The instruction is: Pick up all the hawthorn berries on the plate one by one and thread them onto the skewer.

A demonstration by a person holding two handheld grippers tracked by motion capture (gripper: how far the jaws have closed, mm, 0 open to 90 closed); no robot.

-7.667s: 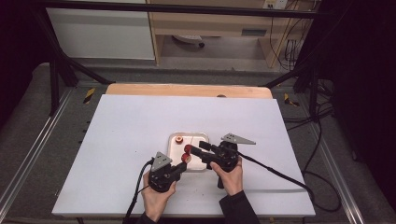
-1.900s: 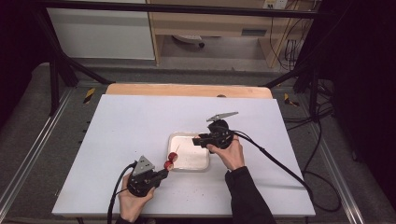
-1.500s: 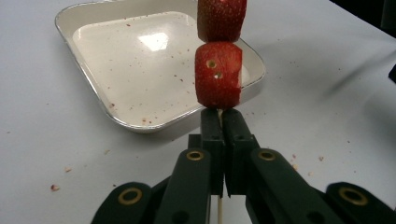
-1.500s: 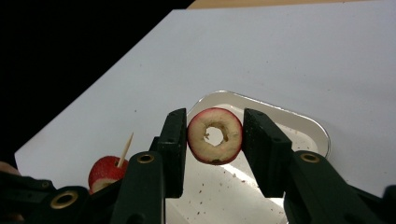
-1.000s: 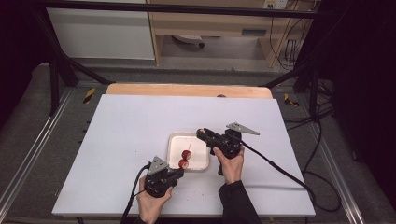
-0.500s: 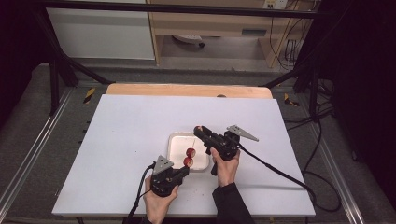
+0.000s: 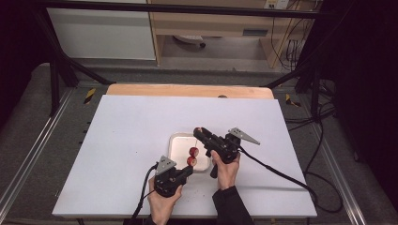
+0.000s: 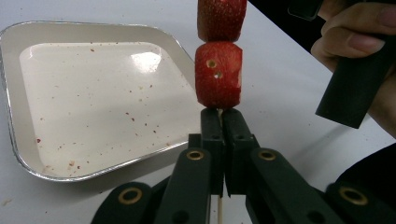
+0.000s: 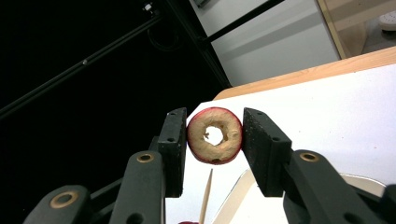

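Observation:
My left gripper (image 7: 187,170) is at the tray's near edge, shut on a thin wooden skewer (image 8: 218,211) that points up and away. Two red fruit pieces (image 7: 192,156) are threaded on it; in the left gripper view the lower piece (image 8: 218,74) sits just above the jaws and the upper piece (image 8: 222,18) above that. My right gripper (image 7: 200,133) hovers over the tray's right side, shut on a cored, red-skinned apple ring (image 9: 229,145). The skewer's tip (image 9: 207,189) shows just below the ring.
A white square tray (image 7: 177,140) with red specks lies on the white table, with its rim (image 8: 93,169) close to my left jaws. The person's right hand (image 8: 355,42) is close on the right in the left gripper view. A wooden strip (image 7: 187,90) edges the table's far side.
Since about two seconds ago my left gripper has brought the skewer right, to the tray's near edge, and my right gripper has come nearer. Over the last second both have hardly moved.

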